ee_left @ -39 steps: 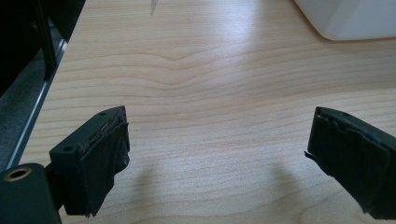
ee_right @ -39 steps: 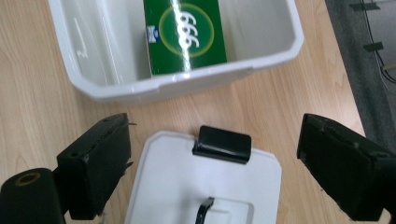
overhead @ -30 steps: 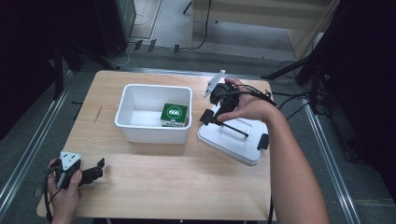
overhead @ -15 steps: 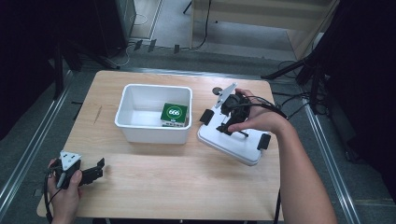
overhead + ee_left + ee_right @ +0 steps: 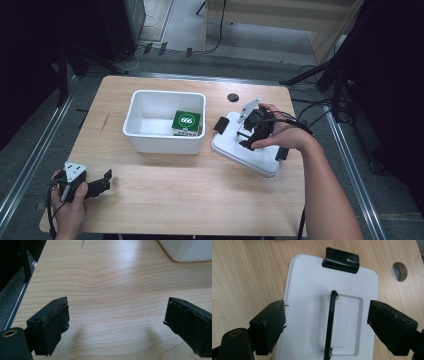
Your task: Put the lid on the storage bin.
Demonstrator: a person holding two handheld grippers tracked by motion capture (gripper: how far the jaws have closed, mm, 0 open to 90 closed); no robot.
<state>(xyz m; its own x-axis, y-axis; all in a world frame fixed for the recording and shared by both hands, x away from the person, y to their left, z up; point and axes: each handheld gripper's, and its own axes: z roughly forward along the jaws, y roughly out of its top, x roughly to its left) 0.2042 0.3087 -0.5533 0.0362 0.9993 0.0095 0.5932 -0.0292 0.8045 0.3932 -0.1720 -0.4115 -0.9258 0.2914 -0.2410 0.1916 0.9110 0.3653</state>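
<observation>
The right gripper (image 5: 327, 325) hangs wide open straight above the thin black handle (image 5: 330, 325) of the flat white plastic lid (image 5: 245, 147), one jaw on each side, the handle's long axis running between them. The lid lies near the wooden bench's (image 5: 200, 200) right edge, beside the white rectangular plastic tub (image 5: 165, 142). The left gripper (image 5: 102, 181), also wide open, rests far away at the near-left corner.

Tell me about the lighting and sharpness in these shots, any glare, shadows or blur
High view: table evenly lit, surroundings dark, slightly soft. Left gripper view: pale glare on the wood near the top, soft shadows under the left gripper, whose near jaws blur a little. Right gripper view: lid bright but not washed out, handle sharp, right gripper jaws softer.
</observation>
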